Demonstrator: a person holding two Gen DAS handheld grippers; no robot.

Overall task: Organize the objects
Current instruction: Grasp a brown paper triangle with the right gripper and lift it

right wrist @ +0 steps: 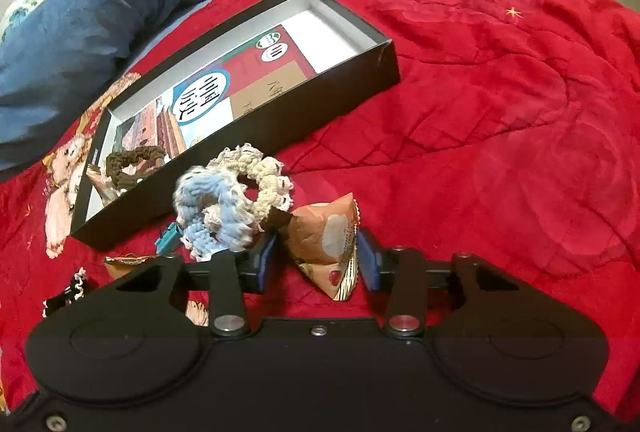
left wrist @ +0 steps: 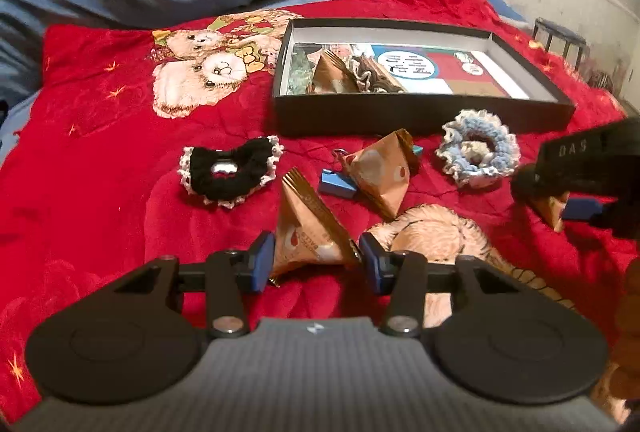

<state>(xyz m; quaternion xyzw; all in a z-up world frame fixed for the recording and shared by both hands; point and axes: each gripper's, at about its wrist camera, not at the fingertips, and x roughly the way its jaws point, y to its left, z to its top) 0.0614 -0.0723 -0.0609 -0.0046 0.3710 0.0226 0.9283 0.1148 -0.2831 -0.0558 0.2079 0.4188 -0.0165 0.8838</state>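
The left tongs (left wrist: 316, 258) sit at the bottom middle of the left wrist view. They have closed partway on a pyramid snack packet (left wrist: 308, 228), and the blue pads (left wrist: 262, 252) press on its two sides. The packet is crinkly tan paper-like wrap with a flat crimped edge pointing up and away from the tongs.

The right tongs (right wrist: 316, 258) do the same thing in the right wrist view. They pinch a second pyramid snack packet (right wrist: 326, 240), with a pad touching each side. Its pointy top leans toward the upper right of the frame.

The black box (left wrist: 420, 112) is where things go. In the left wrist view it lies above the tongs and a bit to the right, with its long side running left to right. In the right wrist view the box sits to the upper left, with its long side slanting from lower left to upper right. I think the right tongs are nearer to it. The box has stiff card walls and a shiny printed sheet inside. One packet and a brown scrunchie (right wrist: 134, 162) already lie in one end.

Still on the soft, fuzzy red blanket (left wrist: 100, 152) are a third packet (left wrist: 380, 172), a black scrunchie with white lace (left wrist: 230, 170), a fluffy blue and white crochet scrunchie (left wrist: 478, 156) and a small blue clip (left wrist: 338, 186). The blue and white scrunchie lies just beside the right tongs, between them and the box.
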